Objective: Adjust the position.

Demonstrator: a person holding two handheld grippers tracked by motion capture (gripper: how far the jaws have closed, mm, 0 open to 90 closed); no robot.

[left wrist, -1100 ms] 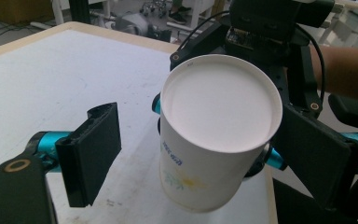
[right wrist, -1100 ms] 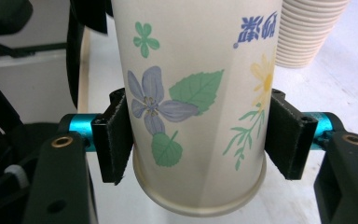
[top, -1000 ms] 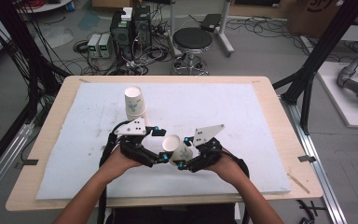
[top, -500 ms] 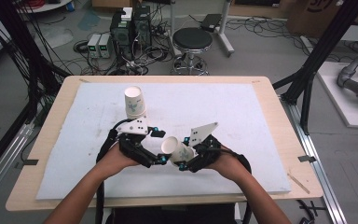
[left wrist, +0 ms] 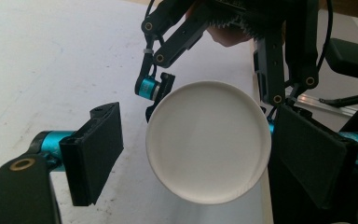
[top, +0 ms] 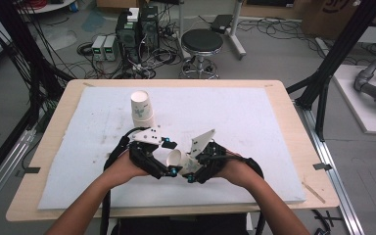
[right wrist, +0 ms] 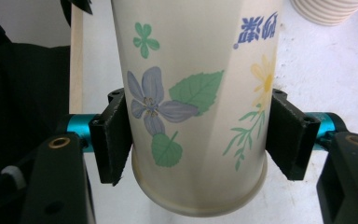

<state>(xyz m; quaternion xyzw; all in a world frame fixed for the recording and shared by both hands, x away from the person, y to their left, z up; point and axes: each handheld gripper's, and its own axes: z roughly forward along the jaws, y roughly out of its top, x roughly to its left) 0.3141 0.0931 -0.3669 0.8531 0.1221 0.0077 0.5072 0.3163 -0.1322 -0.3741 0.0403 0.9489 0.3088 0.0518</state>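
Mid-handover: right tongs (right wrist: 198, 140) clamp the flower-printed white paper cup (right wrist: 196, 93), left tongs (left wrist: 200, 154), just narrowing, stand open around its base and next must pinch it

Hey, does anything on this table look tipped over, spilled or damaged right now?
Nothing looks spilled or damaged. One paper cup lies sideways in the air, clamped by the right gripper, its base facing the left gripper, whose jaws stand apart from it. The cup stack stands mouth down on the white mat.
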